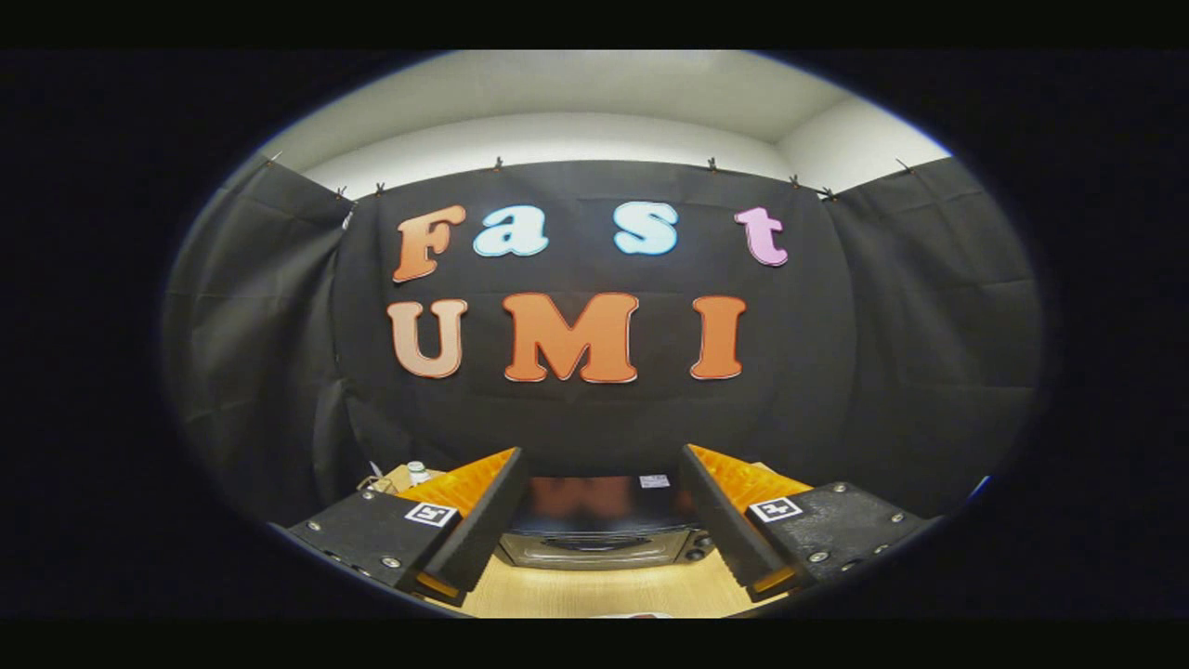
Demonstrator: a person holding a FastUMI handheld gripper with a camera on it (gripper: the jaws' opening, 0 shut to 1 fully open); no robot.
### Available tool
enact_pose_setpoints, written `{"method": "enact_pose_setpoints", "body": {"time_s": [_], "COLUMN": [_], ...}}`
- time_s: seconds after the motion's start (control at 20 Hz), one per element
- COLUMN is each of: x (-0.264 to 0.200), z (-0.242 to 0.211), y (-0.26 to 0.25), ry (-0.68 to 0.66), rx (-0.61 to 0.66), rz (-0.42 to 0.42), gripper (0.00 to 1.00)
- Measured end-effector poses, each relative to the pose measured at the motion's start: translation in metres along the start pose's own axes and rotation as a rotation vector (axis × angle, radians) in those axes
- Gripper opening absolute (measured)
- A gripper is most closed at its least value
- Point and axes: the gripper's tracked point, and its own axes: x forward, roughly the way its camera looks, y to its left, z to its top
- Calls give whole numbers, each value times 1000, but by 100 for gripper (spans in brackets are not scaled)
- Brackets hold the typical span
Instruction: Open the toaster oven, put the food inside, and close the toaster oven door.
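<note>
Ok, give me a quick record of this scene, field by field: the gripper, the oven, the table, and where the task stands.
gripper: gripper open, fingers spread apart, holding nothing
oven: dark toaster oven with a glossy black top seen between and just beyond the fingers, from above its front
oven door: cannot tell whether open or shut
surface: light wooden table under the fingers
beside oven: small white bottle with clutter, beyond the left finger
backdrop: black cloth wall
task stage: nothing gripped yet
</note>
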Motion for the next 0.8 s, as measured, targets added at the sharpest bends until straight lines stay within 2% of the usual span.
{"method": "enact_pose_setpoints", "body": {"time_s": [0.25,0.8], "x": [9,46], "z": [-12,-93], "y": [-4,7], "ry": [3,175], "rx": [6,-66], "rz": [-16,9], "gripper": [98,99]}}
